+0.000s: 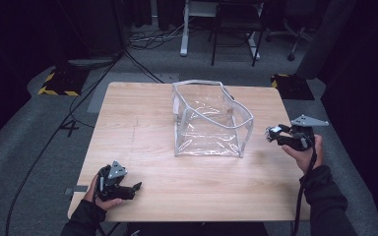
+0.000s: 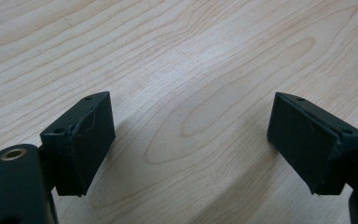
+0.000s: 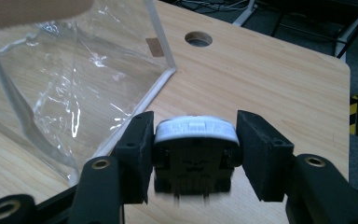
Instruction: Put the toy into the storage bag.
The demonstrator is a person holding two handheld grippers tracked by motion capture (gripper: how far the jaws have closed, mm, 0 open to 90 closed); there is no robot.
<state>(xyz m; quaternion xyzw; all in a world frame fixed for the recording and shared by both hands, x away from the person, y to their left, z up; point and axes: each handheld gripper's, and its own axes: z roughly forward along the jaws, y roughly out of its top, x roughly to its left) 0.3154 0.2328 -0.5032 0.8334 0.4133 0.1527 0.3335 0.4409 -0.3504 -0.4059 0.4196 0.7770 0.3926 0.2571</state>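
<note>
A clear plastic pouch (image 1: pixel 209 120) with pale grey trim stands open-topped in the middle of the wooden table (image 1: pixel 142 132). My right gripper (image 1: pixel 274 132) hovers just right of the pouch, shut on a small black object with a round white top (image 1: pixel 271 132). In the right gripper view the object (image 3: pixel 196 135) sits between the jaws of the right gripper (image 3: pixel 193 149), and the pouch (image 3: pixel 74 70) is close ahead on the left. My left gripper (image 1: pixel 135 188) rests near the table's front left corner. Its jaws stand wide apart, open over bare wood (image 2: pixel 191 56), in the left gripper view (image 2: pixel 191 140).
A round cable hole (image 3: pixel 198 38) is in the table top behind the pouch. On the floor beyond lie cables (image 1: pixel 152 39), desk legs (image 1: pixel 184 34), a chair (image 1: pixel 295 29) and yellow-black striped blocks (image 1: pixel 59 83).
</note>
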